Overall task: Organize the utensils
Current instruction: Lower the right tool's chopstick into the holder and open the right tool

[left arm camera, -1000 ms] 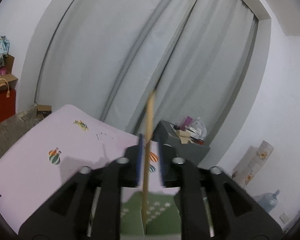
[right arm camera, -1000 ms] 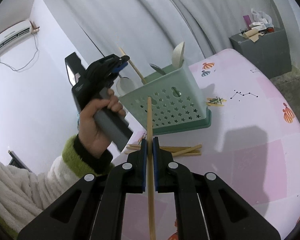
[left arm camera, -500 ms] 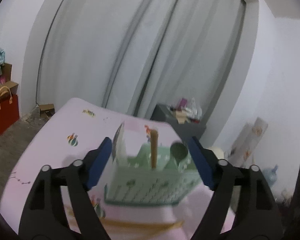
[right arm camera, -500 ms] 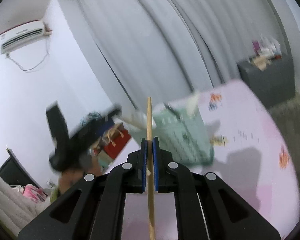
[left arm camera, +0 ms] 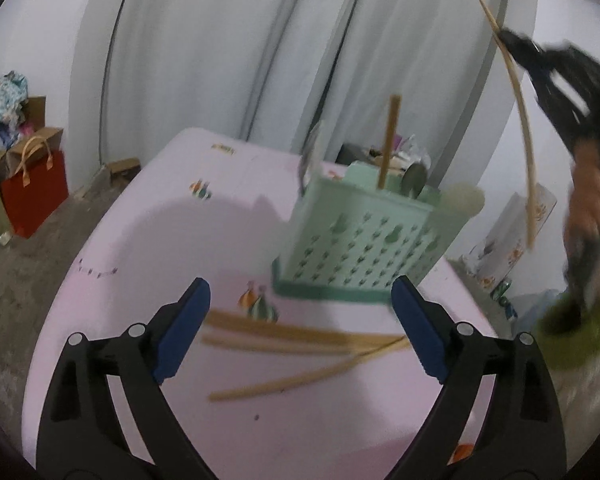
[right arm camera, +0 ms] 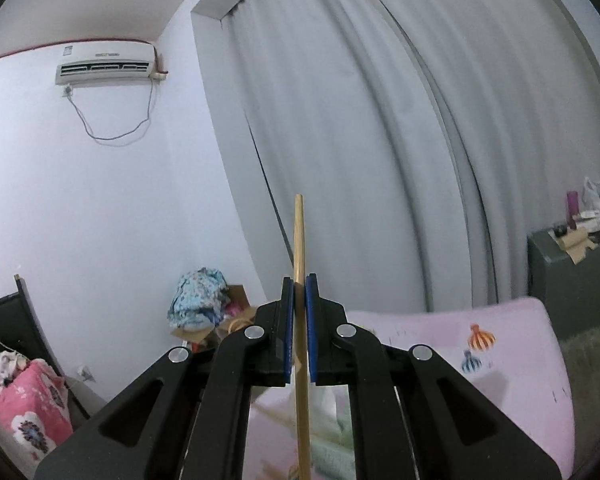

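Observation:
A mint green perforated utensil basket (left arm camera: 364,248) stands on the pink table (left arm camera: 172,240). A wooden chopstick (left arm camera: 389,144) stands upright in it, with spoons beside it. Several wooden chopsticks (left arm camera: 300,336) lie on the table in front of the basket. My left gripper (left arm camera: 300,328) is open wide and empty, just above those loose chopsticks. My right gripper (right arm camera: 299,304) is shut on a wooden chopstick (right arm camera: 299,248), held upright. In the left wrist view it (left arm camera: 512,40) is raised high at the right, above the basket, chopstick (left arm camera: 524,128) hanging down.
Grey curtains hang behind the table. A red bag (left arm camera: 34,192) and boxes stand on the floor at the left. A grey cabinet (right arm camera: 572,272) with clutter stands beyond the table's far end. The basket's top (right arm camera: 332,432) shows blurred below my right gripper.
My left gripper let go of its chopstick into the basket, opened wide and drew back and down over the loose chopsticks. My right gripper rose with its chopstick over the basket.

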